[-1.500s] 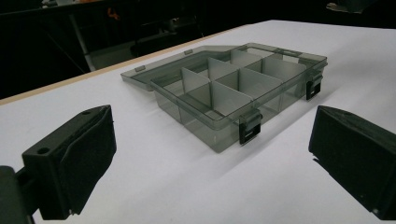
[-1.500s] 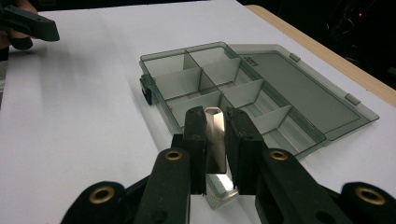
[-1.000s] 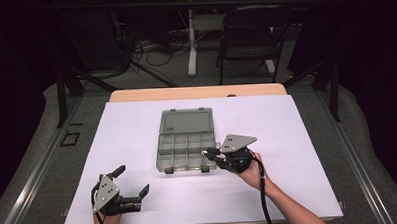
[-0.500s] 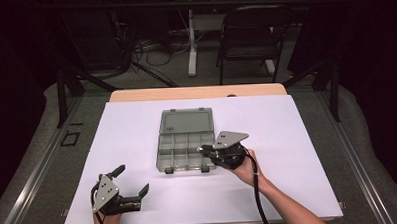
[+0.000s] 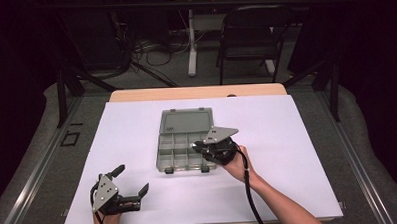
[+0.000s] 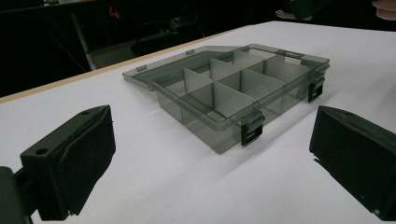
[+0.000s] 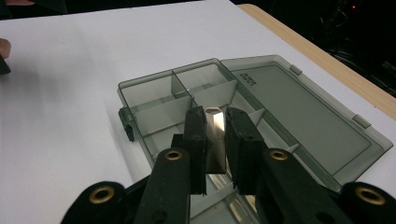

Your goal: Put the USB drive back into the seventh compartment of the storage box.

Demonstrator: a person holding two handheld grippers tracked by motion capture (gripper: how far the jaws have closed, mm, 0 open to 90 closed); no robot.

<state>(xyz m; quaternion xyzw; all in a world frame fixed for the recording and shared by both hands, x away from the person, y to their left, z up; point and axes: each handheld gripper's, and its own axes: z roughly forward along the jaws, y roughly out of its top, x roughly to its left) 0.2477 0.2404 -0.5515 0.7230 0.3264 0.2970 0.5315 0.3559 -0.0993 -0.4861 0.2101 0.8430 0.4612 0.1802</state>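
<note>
My right claw (image 7: 215, 140) pinches a clear divider (image 7: 215, 140) over the open organizer box (image 5: 185, 142) mid-bench, while my left claw (image 5: 134, 182) rests spread near the bench's (image 5: 297, 138) front-left corner.

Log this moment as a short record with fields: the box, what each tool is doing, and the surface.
box: grey see-through organizer box, lid open and lying flat behind it, compartments look empty
right tool: right tool over the box, shut on a clear divider held upright
left tool: left tool near the table's front left, jaws wide apart, nothing between them
surface: white table
</note>
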